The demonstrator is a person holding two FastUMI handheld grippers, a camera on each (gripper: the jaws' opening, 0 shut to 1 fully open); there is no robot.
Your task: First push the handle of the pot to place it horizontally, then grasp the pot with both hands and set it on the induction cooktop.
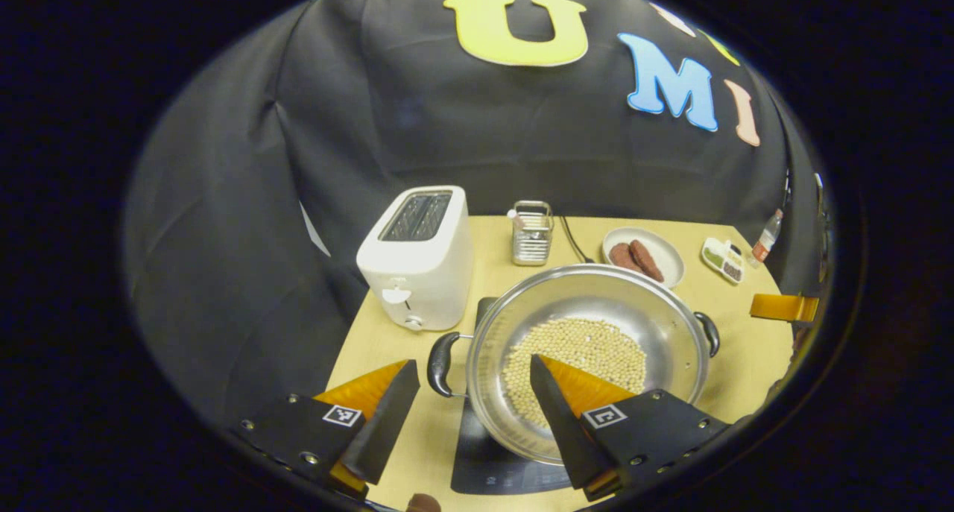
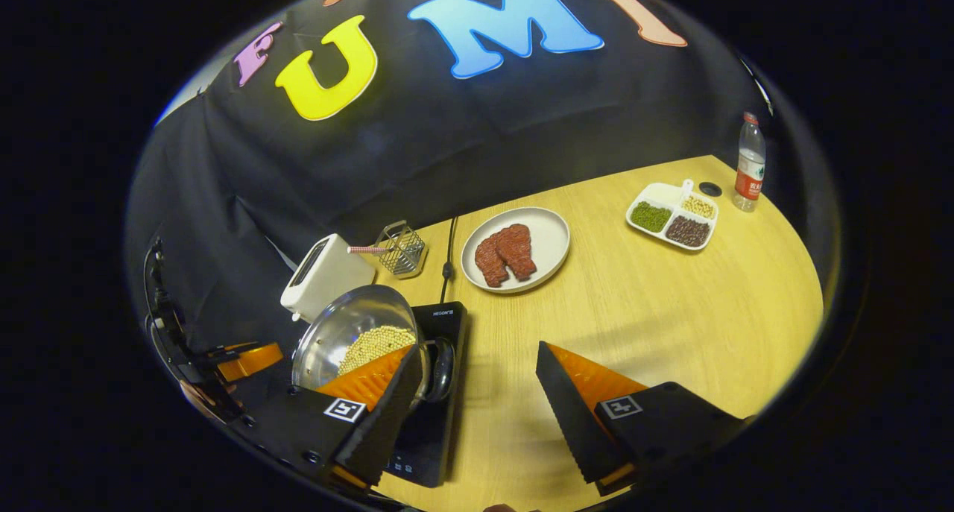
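Steel pot (image 1: 589, 348) of beans sitting mid-frame on the black induction cooktop (image 1: 484, 460), so looks basically placed. Left tongs (image 1: 469, 400) spread wide around the left side handle (image 1: 440, 363), gripping nothing. Right tongs (image 2: 477, 393) spread too, beside the other handle (image 2: 441, 369). Probably heavy-ish, slick metal, contents shifty; best grabbed by both black handles, kept level.

A small pale brand mark sits on the induction cooktop (image 2: 444, 326), left of centre in the right gripper view, too small to read. Square black-and-white marker tags sit on the gripper fingers (image 2: 344, 410) at bottom
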